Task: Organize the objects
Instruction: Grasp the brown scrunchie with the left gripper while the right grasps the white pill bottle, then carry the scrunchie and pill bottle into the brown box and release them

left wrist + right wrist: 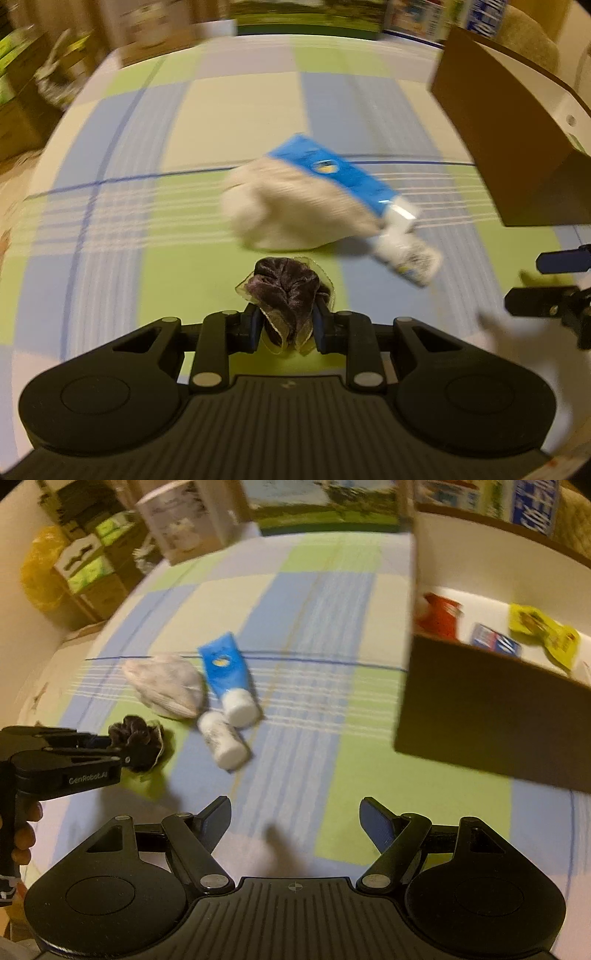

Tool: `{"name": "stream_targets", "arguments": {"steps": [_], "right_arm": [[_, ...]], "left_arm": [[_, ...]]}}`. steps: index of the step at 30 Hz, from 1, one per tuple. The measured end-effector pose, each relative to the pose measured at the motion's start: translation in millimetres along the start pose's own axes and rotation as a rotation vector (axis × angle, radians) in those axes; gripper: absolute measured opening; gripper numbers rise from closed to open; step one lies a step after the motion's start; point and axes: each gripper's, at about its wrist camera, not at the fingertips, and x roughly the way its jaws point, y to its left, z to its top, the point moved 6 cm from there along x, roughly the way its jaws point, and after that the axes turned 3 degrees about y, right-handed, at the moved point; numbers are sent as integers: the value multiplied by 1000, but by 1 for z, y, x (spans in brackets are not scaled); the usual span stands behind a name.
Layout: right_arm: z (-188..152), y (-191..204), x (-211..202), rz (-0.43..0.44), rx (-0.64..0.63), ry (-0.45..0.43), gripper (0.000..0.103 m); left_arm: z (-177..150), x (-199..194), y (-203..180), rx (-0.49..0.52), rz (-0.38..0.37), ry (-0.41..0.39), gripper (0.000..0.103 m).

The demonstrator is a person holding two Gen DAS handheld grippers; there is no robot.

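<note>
My left gripper (284,317) is shut on a dark purple velvet scrunchie (286,291), held just above the checked cloth; it also shows in the right wrist view (142,744) at the left. Beyond it lie a white cloth bundle (291,206), a blue tube with a white cap (332,173) and a small white bottle (410,254). In the right wrist view the bundle (166,686), tube (225,672) and bottle (221,738) lie ahead, left of centre. My right gripper (295,823) is open and empty over the cloth. A brown box (491,716) stands at the right.
The box (509,136) has a white inside holding a red item (439,616), a blue-white packet (495,642) and a yellow packet (543,635). Cartons and a yellow bag (40,576) stand beyond the left edge. Boxes line the far edge.
</note>
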Motion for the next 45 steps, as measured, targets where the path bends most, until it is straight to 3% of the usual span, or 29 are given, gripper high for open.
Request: {"name": "stream_targets", "arguments": {"steps": [4,9,16,20,27,36,41,45], "right_arm": [[11,16,12,9,-72,-39,74],[20,32,36,26,-170,-52,52],[25,50,58,19,-253,-55,44],[23,54,62,17,-280,-49,25],[4,41,45,5,-226,-46,24],[-42,-13,1,-86,-76,-51,24],[-66,-43,-23,-125,28,-63,24],[-74,-51,-30,-124,54,-60,24]], "left_arm": [[-7,-6,29,-64,39,5,23],[-11,-12,54,-124,70,0,23],[-16,-15,61,-151,82,3,23],[-19,-15,57,-148,75,6,23],[-23,-17,38,-107,40,7,23],[-36,-18,-18,24,-93,26,23],[-41,-14,-51,108,-125,33,32],[-39,-11,-59,118,-134,40,40]]}}
